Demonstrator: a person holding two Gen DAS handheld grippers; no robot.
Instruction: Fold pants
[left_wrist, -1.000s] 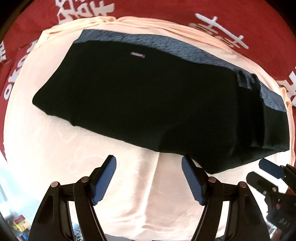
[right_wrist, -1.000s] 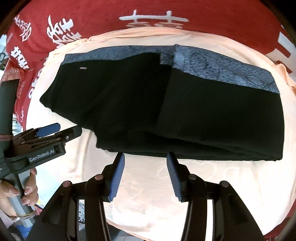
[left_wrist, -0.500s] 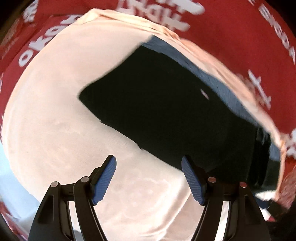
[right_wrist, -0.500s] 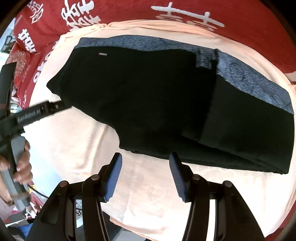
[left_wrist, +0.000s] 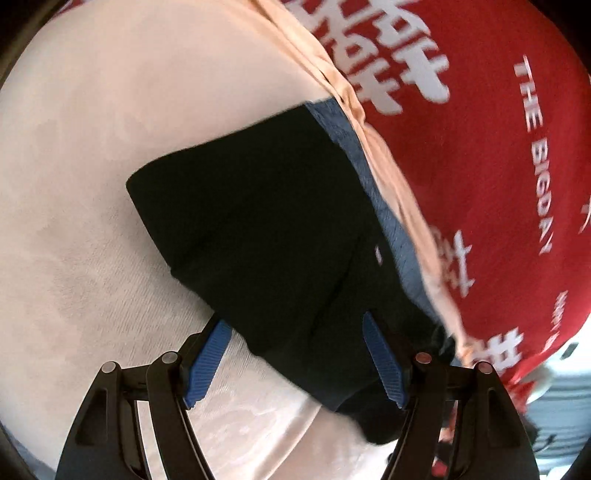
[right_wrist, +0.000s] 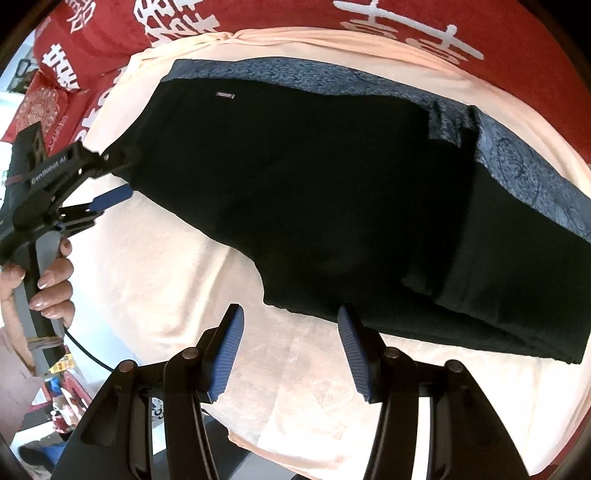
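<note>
Peach cloth covers the surface under the black pants. Left gripper stands wide apart around the pants' end without pressing. Right gripper is also unclosed, holding nothing.

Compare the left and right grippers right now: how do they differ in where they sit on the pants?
The left gripper straddles the pants at their narrow end, black cloth lying between its open jaws; the right gripper sits at the long near edge, mostly peach sheet between its jaws. The left's jaws stand wider; the right's are narrower. Both have blue ribbed pads, stand open, and grip nothing yet.
</note>
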